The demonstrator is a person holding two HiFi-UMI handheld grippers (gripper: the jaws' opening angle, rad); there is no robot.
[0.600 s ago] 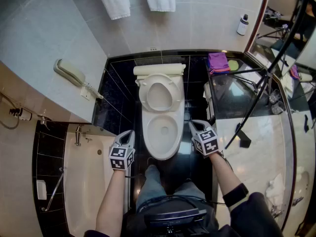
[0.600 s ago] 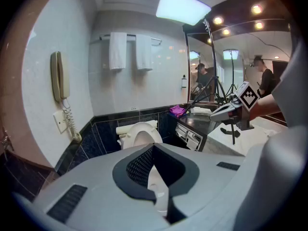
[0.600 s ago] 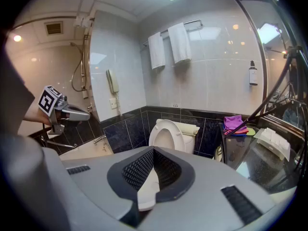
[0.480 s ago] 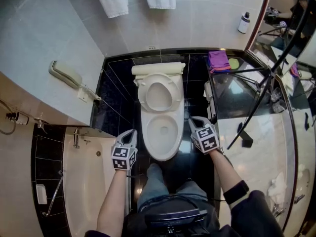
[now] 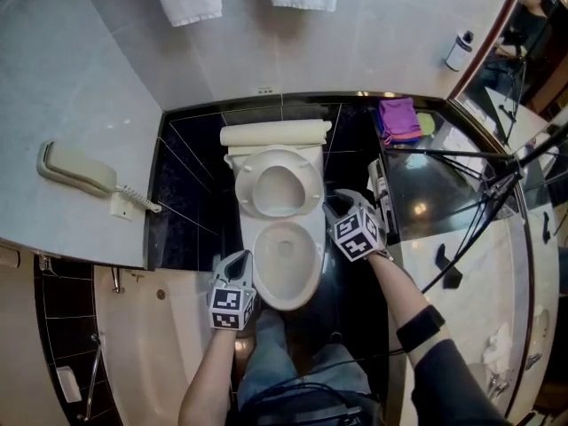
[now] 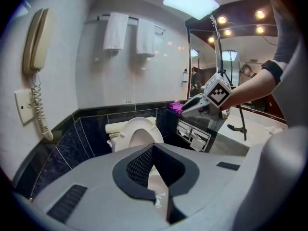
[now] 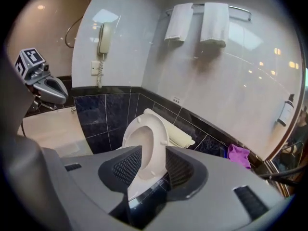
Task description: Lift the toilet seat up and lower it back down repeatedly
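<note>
The left hand-held gripper point(image 5: 238, 261) hangs at the near left of the bowl point(image 5: 286, 298), its jaws together and empty. Farther, the right hand-held gripper point(image 5: 331, 204) has its jaws around the right rim of the toilet seat point(image 5: 245, 183), and the pads seem to press on it. The seat stands raised at the bowl's far end. It is probably stiff, light, smooth plastic on a hinge, so the side rim is a good hold. Half a second before, the right one was beside the bowl.
</note>
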